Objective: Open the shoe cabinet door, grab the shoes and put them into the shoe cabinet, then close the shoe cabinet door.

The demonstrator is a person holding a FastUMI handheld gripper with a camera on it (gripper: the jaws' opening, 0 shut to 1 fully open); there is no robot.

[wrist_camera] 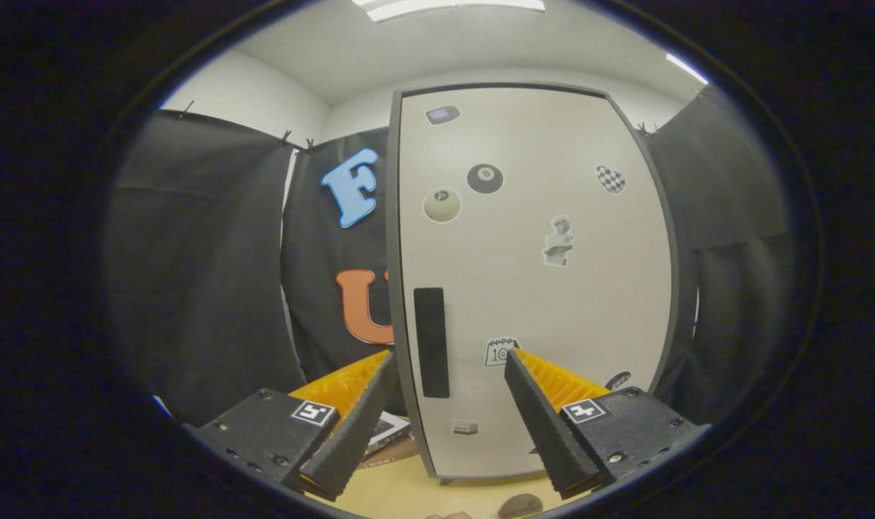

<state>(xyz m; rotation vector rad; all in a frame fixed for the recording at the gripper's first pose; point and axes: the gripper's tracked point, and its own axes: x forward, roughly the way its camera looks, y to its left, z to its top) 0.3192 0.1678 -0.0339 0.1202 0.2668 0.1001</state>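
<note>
Gripper (448, 367) is hovering with its fingers spread wide apart, gripping nothing. Shoe cabinet (538, 288) is standing upright straight ahead, beyond the fingertips, its door (545, 303) sitting shut and flush in the dark frame. Black handle strip (431, 342) is running vertically near the door's left edge, showing in the gap between the two fingers, nearer the left one; fingers are not touching it. Stickers (485, 179) are dotting the door face, one calendar-like sticker (501, 352) sitting just beside the right fingertip. Cabinet is resting on a light wooden floor (409, 490). A small dark rounded object (520, 505) is lying on the floor below the fingers, in front of the cabinet; can't tell whether it's a shoe. A flat printed item (387, 432) is peeking out behind the left finger, left of the cabinet base.
</note>
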